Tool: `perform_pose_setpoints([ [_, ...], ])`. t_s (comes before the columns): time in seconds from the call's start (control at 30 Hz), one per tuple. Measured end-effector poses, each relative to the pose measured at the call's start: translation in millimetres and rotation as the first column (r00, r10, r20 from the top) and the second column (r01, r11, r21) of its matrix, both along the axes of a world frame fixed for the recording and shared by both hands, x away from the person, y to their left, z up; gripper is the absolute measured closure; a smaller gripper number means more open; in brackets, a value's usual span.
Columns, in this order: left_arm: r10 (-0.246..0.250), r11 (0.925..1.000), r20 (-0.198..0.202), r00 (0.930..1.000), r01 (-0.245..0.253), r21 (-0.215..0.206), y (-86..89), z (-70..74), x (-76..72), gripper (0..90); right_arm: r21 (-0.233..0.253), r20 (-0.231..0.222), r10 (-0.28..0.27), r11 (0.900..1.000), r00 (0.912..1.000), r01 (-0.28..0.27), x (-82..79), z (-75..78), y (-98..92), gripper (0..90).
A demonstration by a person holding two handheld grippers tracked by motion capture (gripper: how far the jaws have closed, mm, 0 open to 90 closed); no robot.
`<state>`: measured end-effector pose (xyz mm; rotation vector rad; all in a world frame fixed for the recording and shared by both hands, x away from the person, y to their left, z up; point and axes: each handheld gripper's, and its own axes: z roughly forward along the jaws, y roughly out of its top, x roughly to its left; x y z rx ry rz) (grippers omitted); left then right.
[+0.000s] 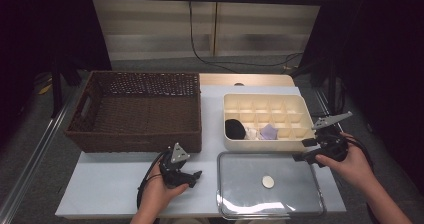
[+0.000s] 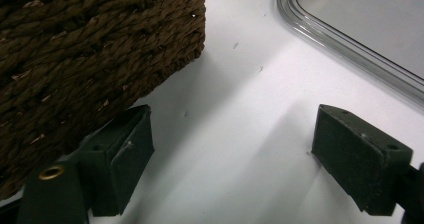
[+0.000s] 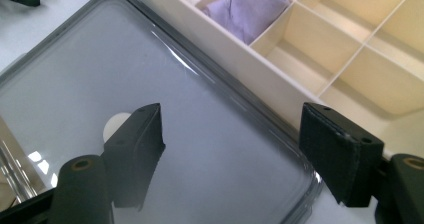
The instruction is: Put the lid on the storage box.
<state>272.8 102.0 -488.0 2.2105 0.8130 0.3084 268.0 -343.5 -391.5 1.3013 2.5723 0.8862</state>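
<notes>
A cream divided box [image 1: 265,143] stands at the right of the table. Its front compartments hold a black bundle [image 1: 234,129], a white piece [image 1: 251,133] and a folded purple cloth [image 1: 269,131]. In front of it lies a clear lid [image 1: 240,174] with a white round disc [image 1: 268,182] on it. My right gripper [image 1: 301,152] is open over the lid's far right corner. In the right gripper view the jaws [image 3: 235,124] straddle the lid's edge [image 3: 210,84], with the purple cloth [image 3: 250,9] beyond. My left gripper [image 1: 196,176] is open and empty, low over the table.
A big brown wicker basket [image 1: 145,139] takes up the table's left half; its corner [image 2: 90,49] is close to the left gripper's [image 2: 235,134] left jaw. The lid's rim [image 2: 360,34] lies just beyond. The white table [image 1: 110,184] ends near the hands.
</notes>
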Motion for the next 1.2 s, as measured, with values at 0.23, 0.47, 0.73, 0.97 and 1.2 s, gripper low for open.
perform_pose_setpoints([
  [0.23,-0.004,1.0,-0.002,1.0,0.004,0.006,-0.6,0.3,-0.1,14.6,-0.036,-0.029,-0.017,0.999,0.9994,0.016,-10.3,-7.2,-5.5,23.4],
  [0.47,0.029,0.9961,-0.071,0.9971,-0.023,0.085,-10.5,10.2,2.7,15.5,-0.057,-0.046,-0.035,0.998,0.9983,0.033,-18.2,-21.9,-11.4,20.6],
  [0.73,0.032,0.9975,-0.228,0.9732,-0.017,0.068,-20.3,21.6,1.4,21.1,-0.06,-0.072,-0.091,0.994,0.9933,0.087,-24.3,-33.1,-18.3,20.3],
  [0.97,0.03,0.9994,-0.314,0.949,-0.022,0.026,-26.1,33.0,-0.2,28.1,-0.044,-0.087,-0.114,0.993,0.9897,0.111,-28.6,-36.1,-20.6,24.2],
  [1.2,0.041,0.9991,-0.396,0.9174,-0.04,0.011,-33.7,38.0,-0.6,32.9,-0.02,-0.107,-0.143,0.99,0.9839,0.142,-30.1,-38.9,-26.1,26.5],
])
